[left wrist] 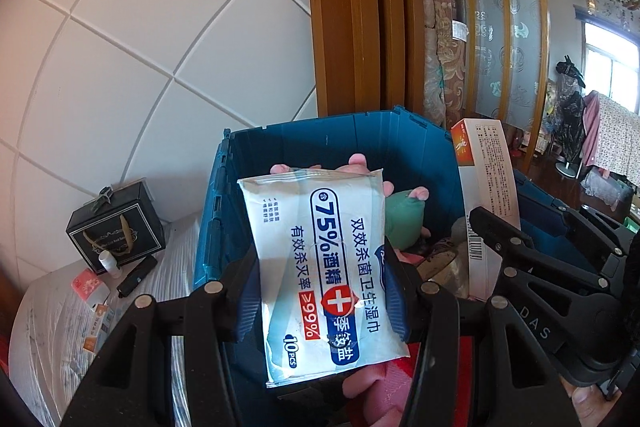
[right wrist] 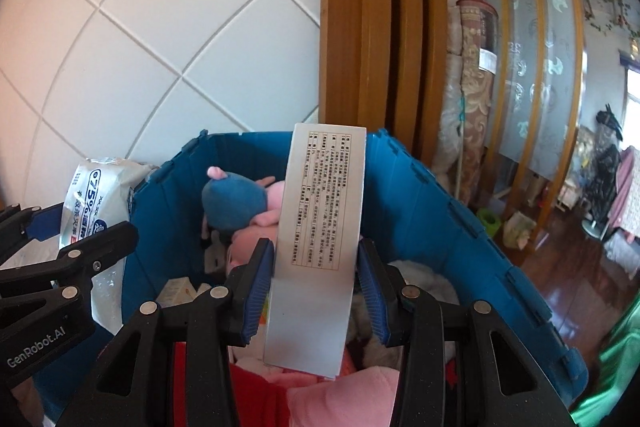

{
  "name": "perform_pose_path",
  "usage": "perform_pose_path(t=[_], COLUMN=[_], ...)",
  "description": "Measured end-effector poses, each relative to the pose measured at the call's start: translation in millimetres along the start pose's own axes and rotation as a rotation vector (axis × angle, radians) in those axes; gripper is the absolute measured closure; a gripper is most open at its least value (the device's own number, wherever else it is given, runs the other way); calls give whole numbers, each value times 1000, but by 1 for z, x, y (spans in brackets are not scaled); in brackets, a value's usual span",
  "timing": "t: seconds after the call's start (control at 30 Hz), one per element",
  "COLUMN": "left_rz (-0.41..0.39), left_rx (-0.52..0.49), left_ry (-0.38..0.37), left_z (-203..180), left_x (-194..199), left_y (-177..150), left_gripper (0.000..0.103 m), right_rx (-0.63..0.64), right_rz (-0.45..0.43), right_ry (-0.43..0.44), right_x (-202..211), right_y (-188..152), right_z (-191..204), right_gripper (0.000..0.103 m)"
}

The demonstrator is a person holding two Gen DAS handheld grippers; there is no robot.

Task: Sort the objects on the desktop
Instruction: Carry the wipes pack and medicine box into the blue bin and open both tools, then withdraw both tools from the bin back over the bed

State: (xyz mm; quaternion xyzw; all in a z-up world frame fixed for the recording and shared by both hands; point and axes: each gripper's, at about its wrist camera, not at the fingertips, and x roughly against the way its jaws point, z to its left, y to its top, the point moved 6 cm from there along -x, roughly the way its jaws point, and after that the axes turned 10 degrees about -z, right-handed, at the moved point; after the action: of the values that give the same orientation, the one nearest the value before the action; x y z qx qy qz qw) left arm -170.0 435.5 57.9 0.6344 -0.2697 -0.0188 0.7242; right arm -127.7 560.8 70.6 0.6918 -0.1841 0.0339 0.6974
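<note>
My left gripper (left wrist: 322, 291) is shut on a white and blue pack of alcohol wipes (left wrist: 320, 267) and holds it over the open blue crate (left wrist: 320, 131). My right gripper (right wrist: 316, 287) is shut on a long grey carton with small printed text (right wrist: 320, 239), held upright over the same crate (right wrist: 440, 227). The carton also shows in the left wrist view (left wrist: 490, 187), and the wipes pack in the right wrist view (right wrist: 100, 211). The crate holds plush toys, one blue-green with pink ears (right wrist: 236, 203), and pink cloth (right wrist: 340, 399).
On the white cloth (left wrist: 52, 327) left of the crate lie a black gift box (left wrist: 116, 227), a small white bottle (left wrist: 109, 263), a black stick-shaped object (left wrist: 136, 277) and small packets (left wrist: 90, 285). A tiled wall and wooden door frame (left wrist: 348, 7) stand behind.
</note>
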Motion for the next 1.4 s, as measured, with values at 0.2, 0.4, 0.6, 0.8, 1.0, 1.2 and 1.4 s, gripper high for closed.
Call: perform_pose_path(t=[0.2,0.4,0.6,0.8,1.0,1.2,1.4], left_rz=[74,77,80,87,5,-103,-280], left_rx=[12,-40,8,49,81,101,192], left_ry=[15,5,-1,-5,-16,43,249], left_z=[4,-3,5,10,17,53,144], left_x=[-11,-10,-9,-10,8,55,111], left_y=[-9,-12,-11,-12,-6,0,-6], left_gripper=[43,28,28,28,28,26,7], right_rx=[1,1,-8,-5,-30,-73,-91], right_rz=[26,80,66,30,-31,-49,-10], right_ry=[5,-9,-69,-101,-124,-150,-131], right_x=[-5,-10,-8,-4,2,4,12], right_y=[-3,-9,-8,-3,3,5,-1], right_z=[-1,-1,-6,-6,-12,-19,-3], right_gripper=[61,60,32,24,17,0,0])
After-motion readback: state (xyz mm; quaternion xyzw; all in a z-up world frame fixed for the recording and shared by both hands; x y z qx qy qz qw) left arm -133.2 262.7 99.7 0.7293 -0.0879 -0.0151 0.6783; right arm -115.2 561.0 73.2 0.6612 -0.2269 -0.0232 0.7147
